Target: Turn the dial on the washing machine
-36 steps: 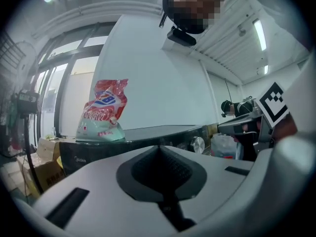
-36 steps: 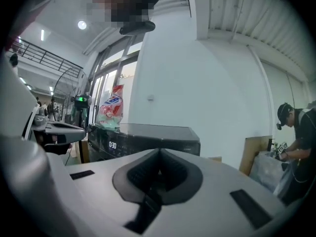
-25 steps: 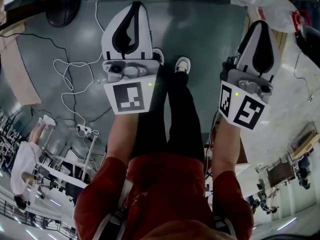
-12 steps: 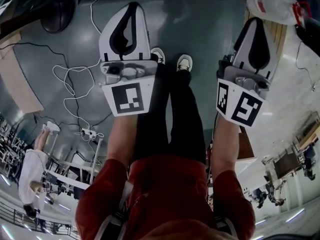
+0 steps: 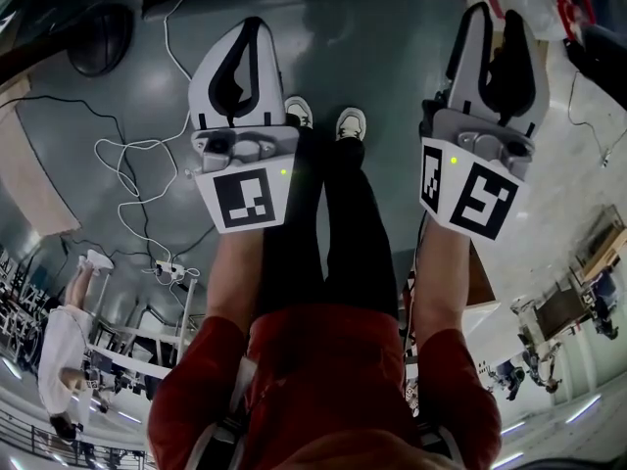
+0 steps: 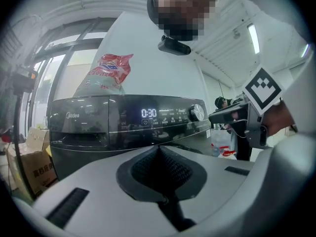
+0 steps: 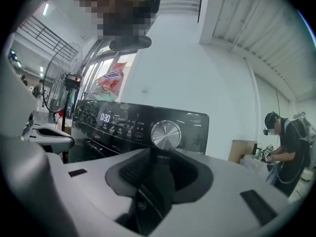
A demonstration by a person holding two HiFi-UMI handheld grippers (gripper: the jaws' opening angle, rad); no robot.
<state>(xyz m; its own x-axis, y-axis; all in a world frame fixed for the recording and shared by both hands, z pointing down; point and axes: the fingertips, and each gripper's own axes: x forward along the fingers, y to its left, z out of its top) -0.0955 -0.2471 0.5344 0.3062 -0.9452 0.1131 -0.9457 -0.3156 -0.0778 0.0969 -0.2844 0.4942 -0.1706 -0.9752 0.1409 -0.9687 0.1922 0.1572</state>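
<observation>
- Your right gripper (image 7: 157, 158) is facing the washing machine's (image 7: 113, 120) silver dial (image 7: 166, 134); its empty jaws have just been opening partway.
- Your left gripper (image 6: 159, 151) is sitting closed, empty.
- The dial is looking rigid and slick: pinch its rim.

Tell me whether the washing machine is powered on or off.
On. The washing machine has its display lit and reading 0:30, which shows in both gripper views.
</observation>
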